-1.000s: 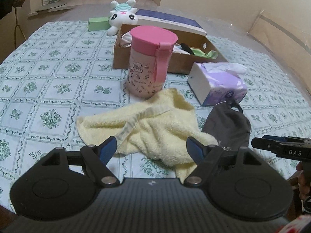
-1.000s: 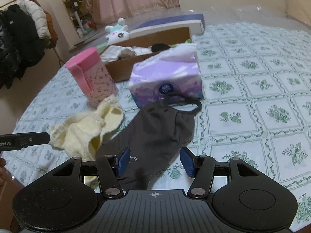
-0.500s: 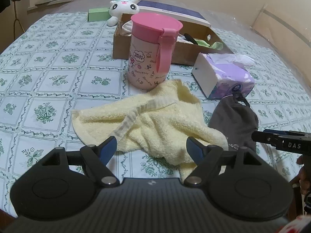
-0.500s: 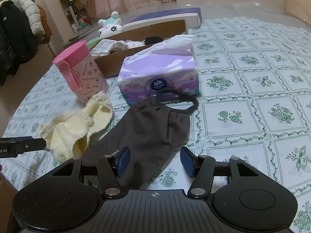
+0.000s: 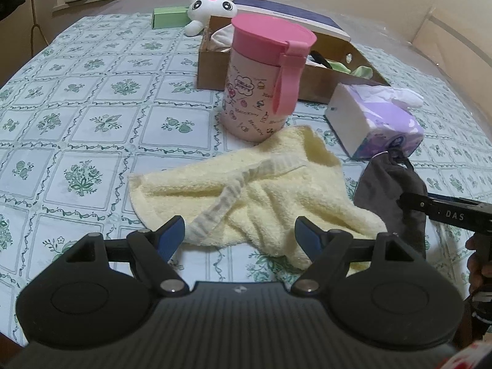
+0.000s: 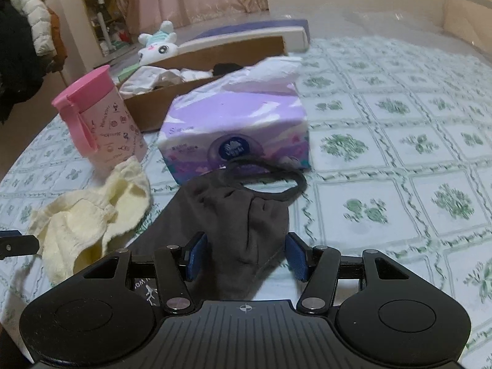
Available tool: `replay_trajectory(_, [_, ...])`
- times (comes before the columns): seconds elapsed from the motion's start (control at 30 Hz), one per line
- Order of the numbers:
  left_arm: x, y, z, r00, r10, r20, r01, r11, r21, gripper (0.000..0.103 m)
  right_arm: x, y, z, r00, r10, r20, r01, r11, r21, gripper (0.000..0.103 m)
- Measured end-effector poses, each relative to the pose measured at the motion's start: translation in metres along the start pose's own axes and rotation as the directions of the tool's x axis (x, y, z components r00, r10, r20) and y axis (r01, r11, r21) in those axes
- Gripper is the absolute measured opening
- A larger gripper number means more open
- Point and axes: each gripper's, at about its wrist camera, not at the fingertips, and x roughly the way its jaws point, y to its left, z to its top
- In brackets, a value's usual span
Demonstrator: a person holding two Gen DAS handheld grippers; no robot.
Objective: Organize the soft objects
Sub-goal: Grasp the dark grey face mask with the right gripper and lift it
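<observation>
The pink cup (image 5: 263, 80) hides the middle of the front wall of the cardboard box (image 5: 335, 84) behind it, and most of what lies inside the box cannot be told apart: only pale cloth and a green scrap show over the rim. The stuffed toy (image 5: 212, 3) behind the box shows its head and one paw; its body is covered. The near edge of the yellow towel (image 5: 267, 193) runs under the left gripper (image 5: 240, 233). In the right wrist view, the lower edge of the dark face mask (image 6: 243, 224) disappears beneath the right gripper (image 6: 244, 256), and the tablecloth (image 6: 399, 160) is blurred. The print on the tissue pack (image 6: 236, 135) is too small to read.
</observation>
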Motion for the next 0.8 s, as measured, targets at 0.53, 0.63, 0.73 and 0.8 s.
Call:
replay_trajectory(0.53, [0.030,0.042,-0.001,0.998,0.067,0.015,-0.066,0.995,-0.069,0.076,-0.055,-0.061,0.009,0.987,-0.108,0.118,0.088,0.983,0.159,0.009])
replay_trajectory(0.63, [0.039,0.049,-0.002,0.997,0.071,0.038,-0.067,0.994,-0.085,0.074,-0.061,-0.074,0.008,0.984,-0.140,0.114,0.117,0.975,0.188,0.009])
replay_trajectory(0.73, [0.040,0.044,-0.002,0.995,0.070,0.066,-0.066,0.996,-0.059,0.057,-0.064,-0.081,0.007,0.983,-0.146,0.111,0.119,0.968,0.220,0.009])
replay_trajectory(0.8, [0.042,0.040,0.000,0.997,0.037,0.074,-0.035,0.999,-0.027,0.033,-0.065,-0.081,0.008,0.983,-0.148,0.111,0.119,0.966,0.229,0.009])
